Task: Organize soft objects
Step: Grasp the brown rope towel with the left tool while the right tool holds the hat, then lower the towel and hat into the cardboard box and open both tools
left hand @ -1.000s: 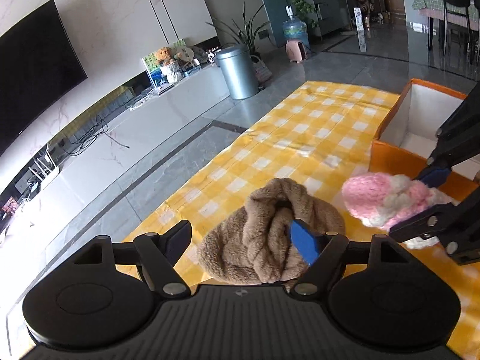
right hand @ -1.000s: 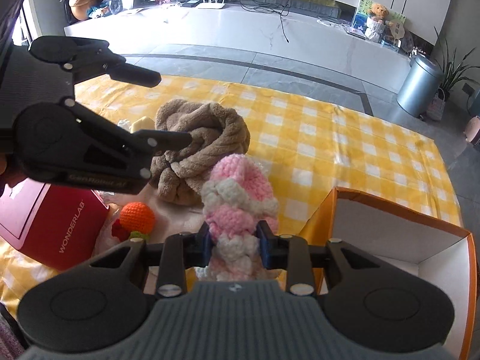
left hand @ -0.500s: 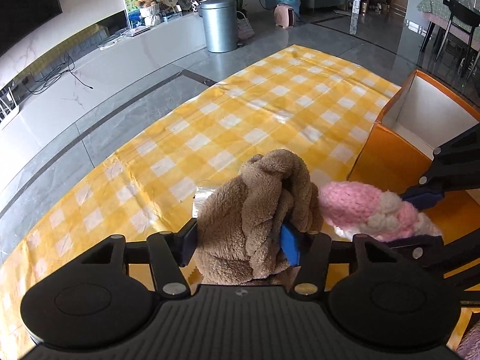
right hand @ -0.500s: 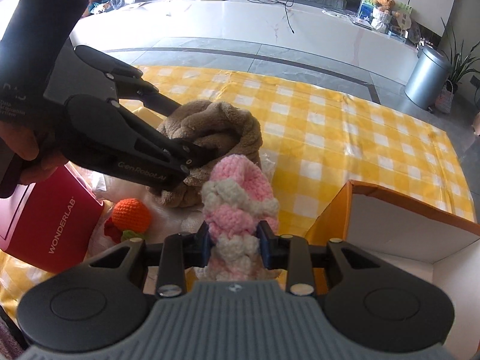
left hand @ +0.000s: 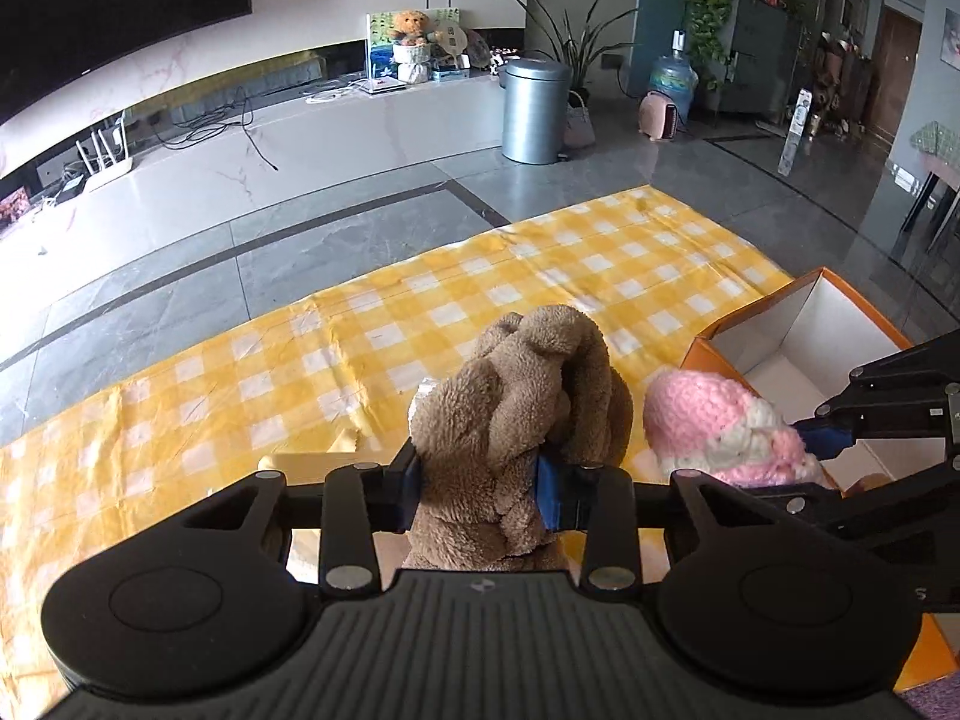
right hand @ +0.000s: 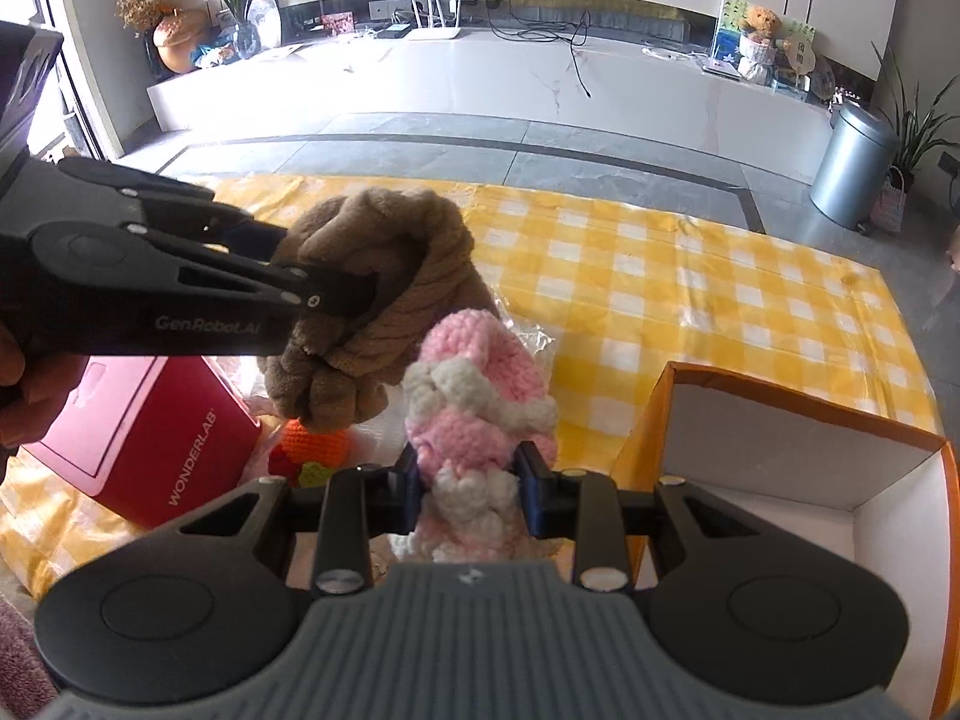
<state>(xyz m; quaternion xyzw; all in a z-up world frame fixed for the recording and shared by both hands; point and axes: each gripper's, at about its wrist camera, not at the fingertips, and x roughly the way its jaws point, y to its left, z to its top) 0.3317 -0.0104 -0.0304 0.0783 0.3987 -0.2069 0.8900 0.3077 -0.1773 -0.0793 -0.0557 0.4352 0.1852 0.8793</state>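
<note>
My left gripper [left hand: 480,495] is shut on a brown fleece bundle [left hand: 528,396] and holds it lifted above the yellow checked cloth [left hand: 360,348]. The bundle also shows in the right wrist view [right hand: 378,294], hanging from the left gripper [right hand: 336,276]. My right gripper [right hand: 471,495] is shut on a pink and white knitted piece [right hand: 474,402], held up beside the bundle. That piece also shows in the left wrist view [left hand: 714,426], just left of an open orange box [left hand: 798,330] with a white inside [right hand: 798,462].
A red box marked WONDERLAB [right hand: 150,432] stands at the left on the cloth. An orange crocheted toy [right hand: 315,441] and crumpled clear plastic [right hand: 534,342] lie under the held pieces. A metal bin [left hand: 534,111] and a low white bench [right hand: 480,72] are beyond.
My left gripper closed on the brown bundle and lifted it off the cloth. The right gripper kept its hold on the pink knitted piece and rose slightly beside it.
</note>
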